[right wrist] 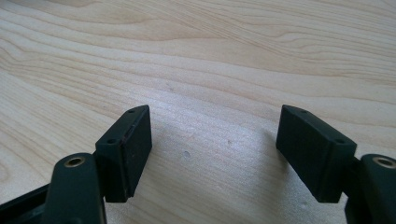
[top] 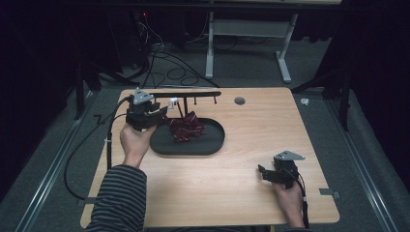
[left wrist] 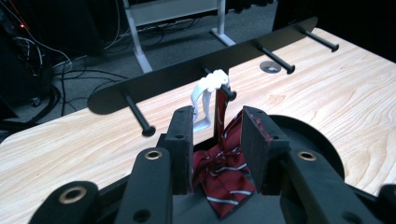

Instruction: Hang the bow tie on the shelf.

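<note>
A red striped tie (top: 186,128) lies bunched in a black oval tray (top: 212,142). One strip of it runs up to a white clip (top: 173,102) hung on a peg of the black rack (top: 193,94). My left gripper (top: 162,113) stands at the tray's left end, pointing at the tie. In the left gripper view its jaws are apart around the tie (left wrist: 224,172) without pressing it, and the white clip (left wrist: 205,93) and the rack (left wrist: 187,70) are just beyond the left gripper (left wrist: 217,116). My right gripper (top: 263,172) rests near the front right, and in its own view the right gripper (right wrist: 215,135) is open over bare wood.
The rack carries several pegs along the table's back edge. A round cable hole (top: 239,101) sits behind the tray. Bare wood (top: 251,145) spreads between the tray and the right gripper. Cables and white desk legs (top: 210,48) lie on the floor beyond.
</note>
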`<move>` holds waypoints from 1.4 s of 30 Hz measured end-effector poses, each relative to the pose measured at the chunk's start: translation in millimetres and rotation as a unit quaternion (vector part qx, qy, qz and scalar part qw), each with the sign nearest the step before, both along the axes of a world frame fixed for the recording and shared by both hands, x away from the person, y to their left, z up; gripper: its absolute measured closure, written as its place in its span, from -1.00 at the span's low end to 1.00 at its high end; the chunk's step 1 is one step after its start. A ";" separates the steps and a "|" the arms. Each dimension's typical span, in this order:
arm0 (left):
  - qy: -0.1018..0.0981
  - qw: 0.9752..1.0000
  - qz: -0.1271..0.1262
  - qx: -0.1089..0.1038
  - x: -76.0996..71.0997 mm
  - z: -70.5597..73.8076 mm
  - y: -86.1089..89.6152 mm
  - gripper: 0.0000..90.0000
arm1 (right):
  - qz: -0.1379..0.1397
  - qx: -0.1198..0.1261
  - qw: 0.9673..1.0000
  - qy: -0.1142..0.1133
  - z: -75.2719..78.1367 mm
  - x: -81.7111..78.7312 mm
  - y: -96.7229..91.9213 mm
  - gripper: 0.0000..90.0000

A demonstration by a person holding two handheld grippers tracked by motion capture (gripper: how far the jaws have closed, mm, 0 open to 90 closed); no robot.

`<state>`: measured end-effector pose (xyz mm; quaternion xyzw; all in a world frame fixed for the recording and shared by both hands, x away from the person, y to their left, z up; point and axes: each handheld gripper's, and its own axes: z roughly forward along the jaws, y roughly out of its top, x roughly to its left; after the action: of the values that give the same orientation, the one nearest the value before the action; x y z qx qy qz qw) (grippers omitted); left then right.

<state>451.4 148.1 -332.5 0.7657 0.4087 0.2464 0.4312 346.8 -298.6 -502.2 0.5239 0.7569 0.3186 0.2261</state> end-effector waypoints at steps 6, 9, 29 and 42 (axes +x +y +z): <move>0.002 1.000 -0.001 -0.006 -5.1 -2.4 5.8 0.43 | 0.000 0.000 1.000 0.000 0.0 0.0 0.0 -0.37; 0.004 1.000 -0.001 -0.009 -8.5 -4.3 9.3 0.42 | 0.000 0.000 1.000 0.000 0.0 0.0 0.0 -0.37; -0.003 1.000 -0.003 -0.022 -27.5 -12.6 22.5 0.40 | -0.001 0.000 1.000 0.000 -0.1 0.0 0.2 -0.37; -0.001 1.000 0.003 -0.028 -37.7 -18.1 29.7 0.39 | 0.000 -0.001 1.000 -0.001 -0.1 0.0 0.2 -0.37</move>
<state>413.7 177.8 -350.6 0.7519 0.4174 0.2374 0.4518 346.8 -298.4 -502.3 0.5237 0.7569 0.3182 0.2271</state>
